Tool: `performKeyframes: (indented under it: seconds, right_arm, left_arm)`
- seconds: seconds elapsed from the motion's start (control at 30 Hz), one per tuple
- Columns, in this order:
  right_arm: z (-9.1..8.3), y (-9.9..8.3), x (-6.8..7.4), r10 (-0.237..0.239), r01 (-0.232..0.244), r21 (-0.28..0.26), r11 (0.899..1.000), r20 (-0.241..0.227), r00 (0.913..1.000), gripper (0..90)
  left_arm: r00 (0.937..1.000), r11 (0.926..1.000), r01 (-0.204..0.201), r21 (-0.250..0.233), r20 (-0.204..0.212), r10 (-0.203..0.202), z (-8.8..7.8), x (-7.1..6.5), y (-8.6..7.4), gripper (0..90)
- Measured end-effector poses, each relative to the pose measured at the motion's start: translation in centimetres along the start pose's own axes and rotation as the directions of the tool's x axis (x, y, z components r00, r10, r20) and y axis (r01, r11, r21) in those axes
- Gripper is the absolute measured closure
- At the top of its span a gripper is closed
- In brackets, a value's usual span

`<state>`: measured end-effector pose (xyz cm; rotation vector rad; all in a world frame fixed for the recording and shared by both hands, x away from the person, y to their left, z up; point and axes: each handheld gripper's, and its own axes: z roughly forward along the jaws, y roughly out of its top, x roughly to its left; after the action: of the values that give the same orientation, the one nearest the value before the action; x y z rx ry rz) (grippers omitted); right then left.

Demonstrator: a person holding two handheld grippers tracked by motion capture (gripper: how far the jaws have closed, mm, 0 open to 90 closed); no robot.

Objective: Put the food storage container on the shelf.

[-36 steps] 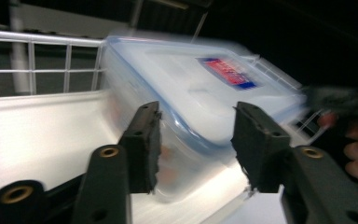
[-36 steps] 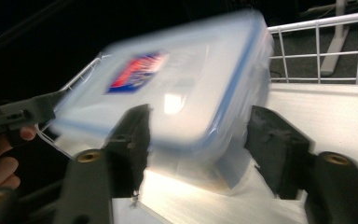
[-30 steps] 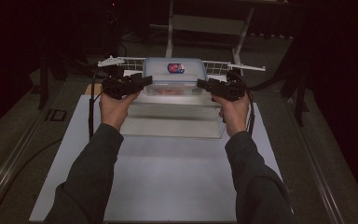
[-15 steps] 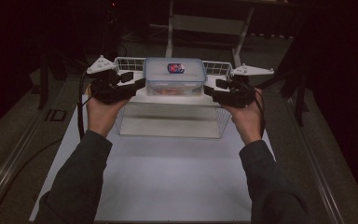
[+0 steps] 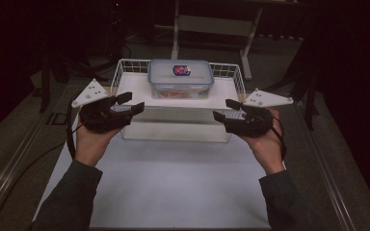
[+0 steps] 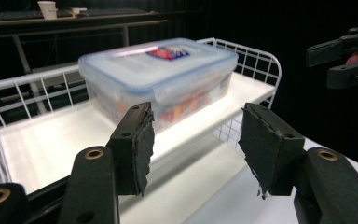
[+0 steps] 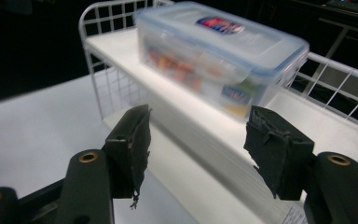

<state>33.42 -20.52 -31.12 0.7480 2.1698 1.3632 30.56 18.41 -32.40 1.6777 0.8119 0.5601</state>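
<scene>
1. Container: a clear rectangular plastic food box with a blue-rimmed lid [image 5: 180, 78] sits on the upper shelf of a white wire rack [image 5: 125, 79], toward the rack's back rail.
2. Its contents blur into orange and red shapes.
3. The left gripper [image 5: 130, 103] is spread wide and holds nothing, just beside the rack's left end.
4. The right gripper [image 5: 225, 109] is likewise spread and holds nothing, at the rack's right end.
5. The rack's lower level is hard to make out.
</scene>
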Motion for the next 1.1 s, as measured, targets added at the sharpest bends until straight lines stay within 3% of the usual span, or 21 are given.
performKeyframes:
  seconds: [0.17, 0.33, 0.43, 0.63, 0.8, 0.97, 1.1]
  right_arm:
    - [-0.6, -1.7, 1.1, -0.013, 0.014, 0.007, 1.000, -0.013, 0.9998, 38.5]
    - [-1.0, -4.2, 2.4, -0.062, 0.062, 0.038, 0.997, 0.016, 0.9979, 36.4]
    - [-1.4, -5.8, 2.9, -0.067, 0.066, 0.049, 0.997, 0.014, 0.9977, 35.1]
    - [-2.7, -8.9, 2.8, 0.002, -0.002, 0.039, 0.999, 0.014, 0.9999, 30.7]
    - [-3.8, -11.4, 2.8, 0.061, -0.061, 0.022, 0.998, 0.005, 0.9981, 29.7]
    - [-4.7, -13.4, 2.9, 0.078, -0.078, 0.030, 0.996, 0.016, 0.9968, 28.8]
    - [-5.8, -14.7, 2.9, 0.111, -0.111, 0.000, 0.994, 0.028, 0.9934, 28.1]
  left_arm:
    - [1.0000, 0.9999, -0.009, 0.011, -0.002, 0.009, -1.0, -0.8, -2.1, 44.1]
    - [0.9998, 0.9992, 0.007, 0.040, 0.020, -0.008, -1.3, -1.4, -5.0, 43.1]
    - [0.9997, 0.9978, 0.013, 0.065, 0.021, -0.014, -1.5, -1.7, -6.8, 42.5]
    - [0.9999, 0.9965, 0.008, 0.083, -0.008, -0.008, -2.8, -2.1, -9.7, 40.8]
    - [0.9993, 0.9977, 0.009, 0.067, -0.036, -0.006, -4.3, -2.2, -11.5, 40.4]
    - [0.9985, 0.9967, 0.026, 0.076, -0.051, -0.022, -4.8, -2.2, -13.3, 39.9]
    - [0.9982, 0.9963, 0.029, 0.081, -0.055, -0.025, -5.0, -2.1, -14.1, 39.9]
